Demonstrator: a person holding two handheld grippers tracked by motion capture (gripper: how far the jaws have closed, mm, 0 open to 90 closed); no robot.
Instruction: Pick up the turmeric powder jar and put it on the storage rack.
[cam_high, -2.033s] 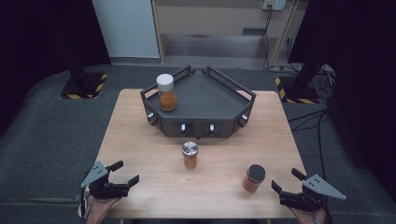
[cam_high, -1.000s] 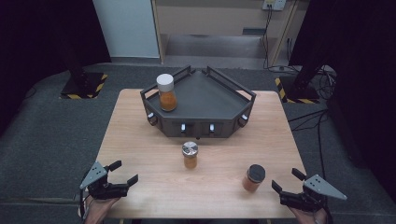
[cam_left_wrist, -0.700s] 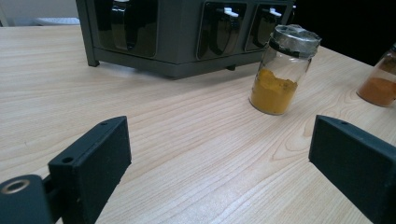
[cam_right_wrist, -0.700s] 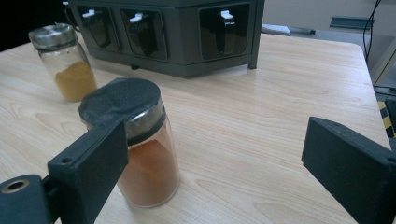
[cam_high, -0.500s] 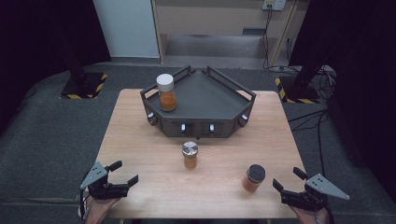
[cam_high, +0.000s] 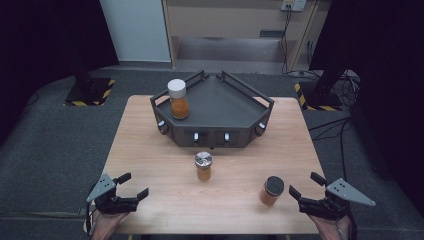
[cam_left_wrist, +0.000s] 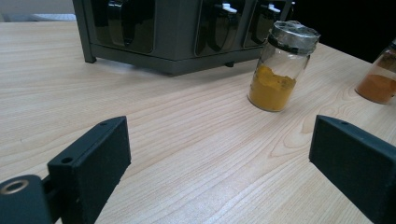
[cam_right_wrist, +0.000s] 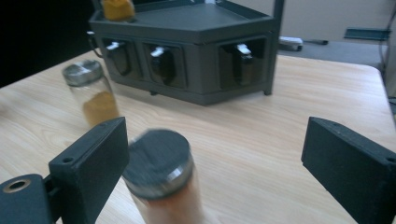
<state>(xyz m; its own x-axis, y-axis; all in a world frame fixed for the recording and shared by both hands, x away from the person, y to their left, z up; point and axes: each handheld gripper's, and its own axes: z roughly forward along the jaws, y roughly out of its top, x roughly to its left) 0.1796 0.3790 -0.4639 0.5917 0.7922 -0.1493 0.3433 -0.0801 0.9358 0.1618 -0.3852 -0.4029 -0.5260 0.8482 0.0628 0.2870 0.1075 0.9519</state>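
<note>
The right claw (cam_high: 306, 186) hangs over the near right corner of the surface (cam_high: 150, 150) with its jaws wide apart, the dark-lidded spice jar (cam_high: 271, 191) just beside it to its left. In the right gripper view that jar (cam_right_wrist: 161, 179) stands close against the left jaw, off-centre in the gap. The main risk, I judge, is that a forward push from here strikes the jar with that jaw rather than straddling it, tipping it or skidding it towards the silver-lidded spice jar (cam_high: 203, 165), which stands near the middle of the surface, well apart. The view is blurred there, so how near jaw and glass really are is hard to say.

The jar stands upright, long axis vertical, lid up, orange powder in its lower part. A tall narrow jar like this would topple readily from a knock high on its side.

The left claw (cam_high: 134, 186) is likewise spread open and holds nothing at the near left edge. A white-lidded jar (cam_high: 178, 99) stands upright on top of the dark spice rack (cam_high: 230, 107) at the far side.
</note>
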